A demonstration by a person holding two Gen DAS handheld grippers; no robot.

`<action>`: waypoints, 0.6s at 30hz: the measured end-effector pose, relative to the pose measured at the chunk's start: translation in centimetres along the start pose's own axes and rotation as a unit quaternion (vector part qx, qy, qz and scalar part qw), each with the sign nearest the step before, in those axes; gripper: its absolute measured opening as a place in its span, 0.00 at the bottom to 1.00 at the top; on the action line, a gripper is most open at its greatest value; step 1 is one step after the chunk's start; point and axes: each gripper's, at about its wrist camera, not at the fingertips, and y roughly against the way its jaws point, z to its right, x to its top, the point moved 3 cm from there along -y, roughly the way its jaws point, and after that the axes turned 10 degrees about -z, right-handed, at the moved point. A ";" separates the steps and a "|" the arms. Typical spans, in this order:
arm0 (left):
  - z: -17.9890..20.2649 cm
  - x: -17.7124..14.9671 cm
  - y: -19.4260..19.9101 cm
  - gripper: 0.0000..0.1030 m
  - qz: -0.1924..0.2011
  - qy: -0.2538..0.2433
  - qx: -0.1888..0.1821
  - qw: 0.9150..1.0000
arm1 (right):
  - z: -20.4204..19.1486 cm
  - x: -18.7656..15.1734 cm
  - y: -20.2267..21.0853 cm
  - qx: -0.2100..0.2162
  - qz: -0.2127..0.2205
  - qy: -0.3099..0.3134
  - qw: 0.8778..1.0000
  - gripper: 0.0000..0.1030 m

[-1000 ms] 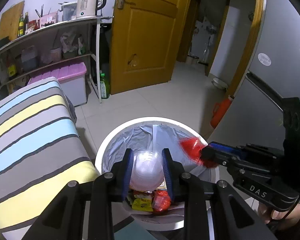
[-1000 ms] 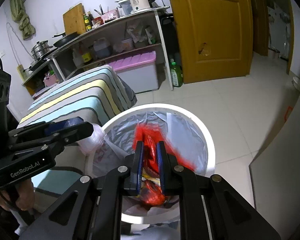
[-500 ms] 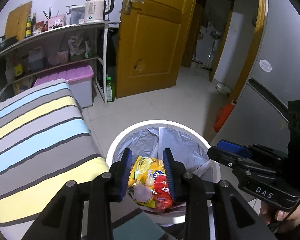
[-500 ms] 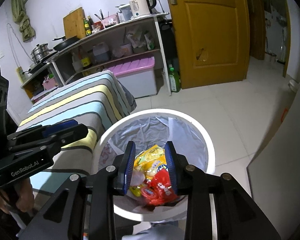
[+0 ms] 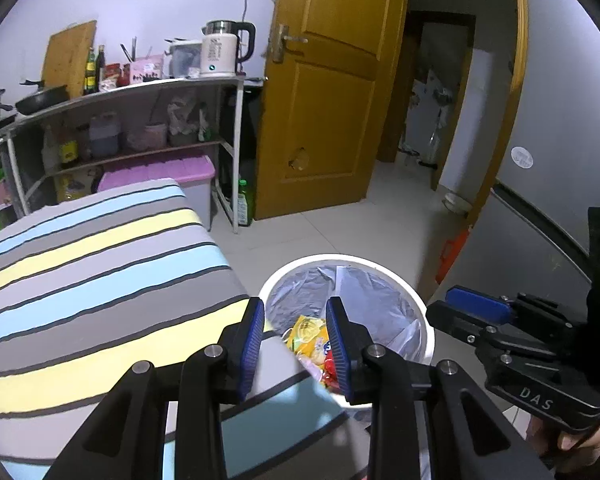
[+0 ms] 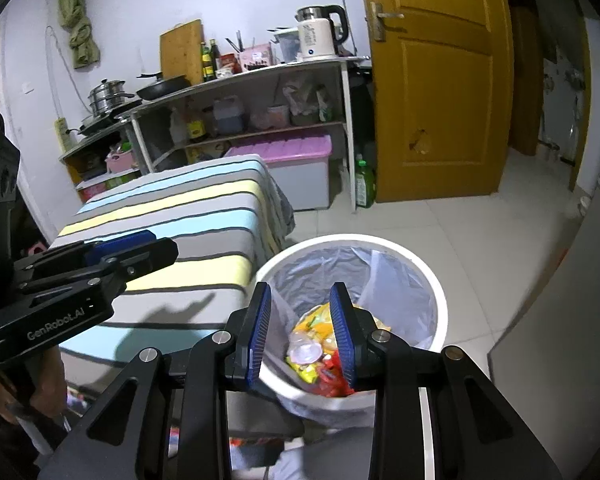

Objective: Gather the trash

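A white round bin (image 5: pixel 340 258) (image 6: pixel 440 308) with a clear liner stands on the tiled floor beside the striped table. Inside lie a yellow wrapper (image 5: pixel 308 332), a clear plastic cup (image 6: pixel 304 350) and red wrappers (image 6: pixel 332 380). My left gripper (image 5: pixel 295 312) hovers over the bin's near left rim, open, with nothing between its blue pads. My right gripper (image 6: pixel 301 296) hangs above the bin, open and empty too. Each gripper shows from the side in the other's view: the right gripper (image 5: pixel 456 306) at the bin's right, the left gripper (image 6: pixel 160 246) over the table's edge.
The table with a striped cloth (image 5: pixel 100 260) (image 6: pixel 180 208) lies left of the bin. Behind it are a metal shelf (image 5: pixel 140 92) with a kettle (image 5: pixel 220 54), a purple-lidded box (image 6: pixel 292 152) and a green bottle (image 6: pixel 364 186). A wooden door (image 5: pixel 332 92) stands behind, a grey fridge (image 5: pixel 560 208) on the right.
The left gripper let go of a pale plastic cup and the right gripper opened off a red wrapper; both pieces now lie in the bin. Both grippers rose and drew back.
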 end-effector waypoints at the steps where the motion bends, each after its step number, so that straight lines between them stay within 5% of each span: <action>1: -0.2 -0.3 0.5 0.31 0.002 0.001 0.004 1.000 | -0.4 -0.2 0.3 -0.001 0.001 0.003 1.000 0.31; 18: -0.9 -5.8 7.3 0.31 0.028 0.012 0.033 0.999 | -3.7 -5.0 4.4 -0.001 0.011 0.019 1.000 0.31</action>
